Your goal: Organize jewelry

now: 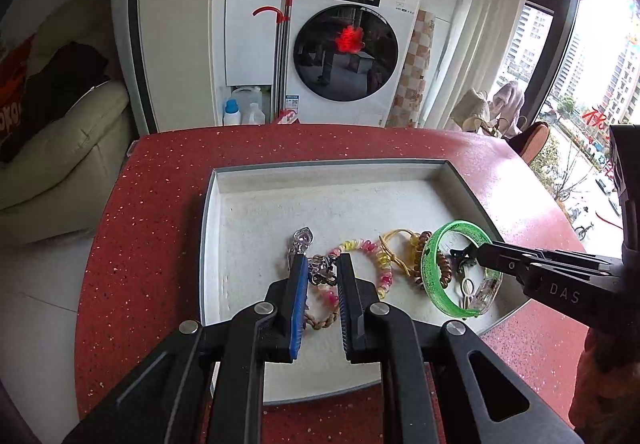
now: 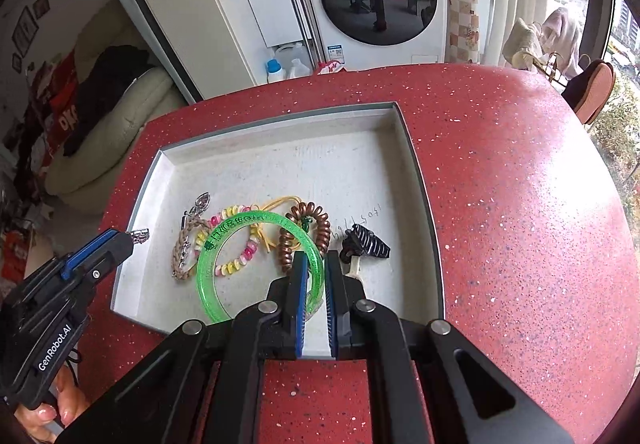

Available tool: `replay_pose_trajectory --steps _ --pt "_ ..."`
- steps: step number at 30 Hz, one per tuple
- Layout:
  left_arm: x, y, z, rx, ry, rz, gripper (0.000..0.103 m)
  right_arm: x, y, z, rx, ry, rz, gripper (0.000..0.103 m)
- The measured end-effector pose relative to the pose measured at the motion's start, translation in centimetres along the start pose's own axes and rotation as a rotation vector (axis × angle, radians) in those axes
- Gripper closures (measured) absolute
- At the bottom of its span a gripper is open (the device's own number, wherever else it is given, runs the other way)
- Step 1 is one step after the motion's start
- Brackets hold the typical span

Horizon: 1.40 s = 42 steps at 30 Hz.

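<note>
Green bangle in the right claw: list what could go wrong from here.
1. The right claw pinches only the thin rim of the green bangle; the smooth ring could swing or slip out.
2. The bangle hangs over the pink-yellow coil bracelet and near the brown coil, so it could snag them.
3. The left claw grips a silver chain that may drag neighbouring pieces.

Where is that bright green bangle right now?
The green bangle is pinched in the right gripper's jaws, over the white tray, with the brown coil bracelet beside it.
</note>
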<state>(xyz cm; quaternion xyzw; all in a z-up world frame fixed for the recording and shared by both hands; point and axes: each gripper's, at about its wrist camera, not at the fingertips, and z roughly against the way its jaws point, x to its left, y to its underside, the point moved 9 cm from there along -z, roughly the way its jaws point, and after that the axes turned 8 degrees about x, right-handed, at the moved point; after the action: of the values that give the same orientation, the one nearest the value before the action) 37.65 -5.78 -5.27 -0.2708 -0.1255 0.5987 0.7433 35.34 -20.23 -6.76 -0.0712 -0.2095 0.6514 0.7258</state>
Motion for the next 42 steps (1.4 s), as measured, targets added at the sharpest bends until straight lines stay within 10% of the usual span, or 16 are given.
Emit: replay_pose_trajectory --steps 23,29,37,39,40,42 --pt "1.2 0.6 -6.8 0.091 -0.138 -0.032 0.069 -1.3 -2.3 -4.5 0.008 0.051 -0.021 0.092" --pt "1.1 0.8 -6.5 0.087 -0.143 -0.038 0.069 -0.9 -2.0 -3.6 -0.012 0.019 -0.027 0.059" --pt "1.1 1.0 -6.3 0.09 -0.185 -0.04 0.069 -0.7 -1.9 -2.4 -0.032 -0.004 -0.022 0.056" --pt "1.0 0.9 -6.1 0.085 -0.194 -0.045 0.05 -1.0 -2.0 -2.2 -0.033 -0.005 -0.024 0.056" --pt "0.9 0.8 -5.9 0.08 -0.2 -0.04 0.014 -1.0 -1.9 -2.1 -0.034 -0.005 -0.025 0.055" --pt "0.8 0.4 -4.9 0.031 -0.201 -0.028 0.002 -1.2 -1.8 -1.8 -0.039 -0.003 -0.025 0.055"
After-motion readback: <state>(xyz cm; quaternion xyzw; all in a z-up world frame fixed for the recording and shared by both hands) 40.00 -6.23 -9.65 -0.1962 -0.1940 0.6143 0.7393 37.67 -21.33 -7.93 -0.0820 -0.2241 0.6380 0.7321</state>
